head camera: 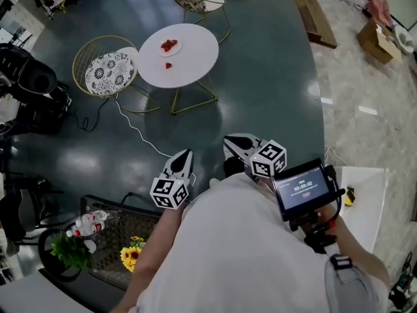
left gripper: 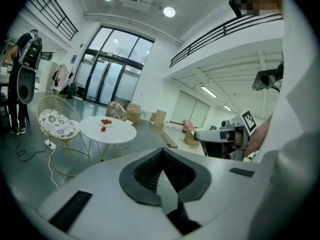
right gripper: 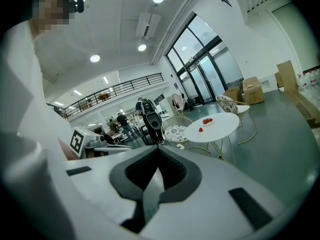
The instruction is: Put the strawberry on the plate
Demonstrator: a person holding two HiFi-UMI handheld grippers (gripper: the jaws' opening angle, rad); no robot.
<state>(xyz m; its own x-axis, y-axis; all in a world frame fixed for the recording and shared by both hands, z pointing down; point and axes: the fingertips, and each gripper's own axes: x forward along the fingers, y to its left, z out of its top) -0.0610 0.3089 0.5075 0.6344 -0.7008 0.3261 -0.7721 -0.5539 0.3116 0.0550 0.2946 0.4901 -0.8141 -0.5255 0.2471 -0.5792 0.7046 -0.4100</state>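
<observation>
Both claws are shut tight, the left claw [left gripper: 161, 154] and the right claw [right gripper: 157, 151], and they hold nothing. One strawberry [head camera: 168, 65] lies alone near the left edge of the tabletop [head camera: 195, 51], just beside the plate [head camera: 177, 49] (still far off). Best to walk close first, open one claw wide, then pinch the strawberry softly.

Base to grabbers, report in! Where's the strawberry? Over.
Left gripper shut, empty; right gripper shut, empty. Loose strawberry on white table beside plate, not yet on it. Table far off; white cable on the floor between.
</observation>
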